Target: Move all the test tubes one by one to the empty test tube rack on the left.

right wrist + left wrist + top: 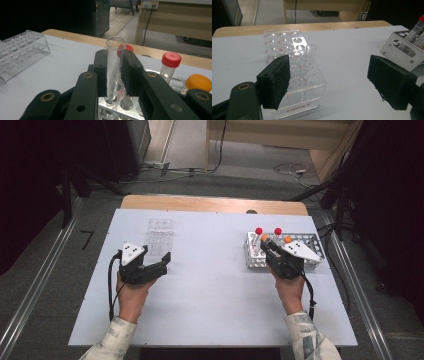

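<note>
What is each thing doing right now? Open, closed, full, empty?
Left gripper: open, holding nothing.
Right gripper: shut on the open glass tube, upright over the metal rack.
Clear rack: one uncapped tube standing in it, the other holes empty.
Red-capped tube: capped, upright.
Orange-capped tube: capped.

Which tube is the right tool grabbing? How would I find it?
Look at the metal rack on the right side of the white table. The right tool is shut on a clear glass tube standing in a hole there. Its neighbours wear red or orange caps; this one is open-topped.
</note>
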Available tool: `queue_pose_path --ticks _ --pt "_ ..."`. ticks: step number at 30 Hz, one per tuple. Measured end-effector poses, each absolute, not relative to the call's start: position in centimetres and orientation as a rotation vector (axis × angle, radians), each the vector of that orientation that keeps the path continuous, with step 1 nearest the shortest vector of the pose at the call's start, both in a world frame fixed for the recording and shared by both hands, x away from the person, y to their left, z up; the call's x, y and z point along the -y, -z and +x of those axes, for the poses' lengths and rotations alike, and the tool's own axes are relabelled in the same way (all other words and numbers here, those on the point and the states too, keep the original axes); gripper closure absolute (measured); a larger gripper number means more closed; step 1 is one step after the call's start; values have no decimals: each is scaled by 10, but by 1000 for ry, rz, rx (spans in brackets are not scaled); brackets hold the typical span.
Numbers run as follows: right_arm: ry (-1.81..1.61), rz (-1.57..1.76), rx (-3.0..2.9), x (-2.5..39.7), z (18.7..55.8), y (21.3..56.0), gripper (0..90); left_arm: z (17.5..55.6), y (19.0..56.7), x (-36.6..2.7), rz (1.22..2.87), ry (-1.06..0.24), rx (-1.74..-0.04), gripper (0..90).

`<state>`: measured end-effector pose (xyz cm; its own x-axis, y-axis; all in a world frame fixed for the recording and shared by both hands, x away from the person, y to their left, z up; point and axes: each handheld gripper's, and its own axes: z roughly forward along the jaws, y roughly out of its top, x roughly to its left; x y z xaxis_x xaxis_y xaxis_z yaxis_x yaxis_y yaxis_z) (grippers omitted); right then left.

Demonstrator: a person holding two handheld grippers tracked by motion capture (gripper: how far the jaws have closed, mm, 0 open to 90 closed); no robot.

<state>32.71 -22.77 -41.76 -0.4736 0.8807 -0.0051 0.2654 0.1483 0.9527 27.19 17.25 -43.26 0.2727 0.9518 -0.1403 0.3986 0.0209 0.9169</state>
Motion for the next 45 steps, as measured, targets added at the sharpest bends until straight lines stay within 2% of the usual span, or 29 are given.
queue_pose_path --ticks 8,45 --pt "-1370 1064 -1852 224 318 408 725 271 432 -171 1557 -704 -1284 193" --pt "-1359 940 -2050 158 307 428 726 267 428 -162 1566 -691 -1247 197"
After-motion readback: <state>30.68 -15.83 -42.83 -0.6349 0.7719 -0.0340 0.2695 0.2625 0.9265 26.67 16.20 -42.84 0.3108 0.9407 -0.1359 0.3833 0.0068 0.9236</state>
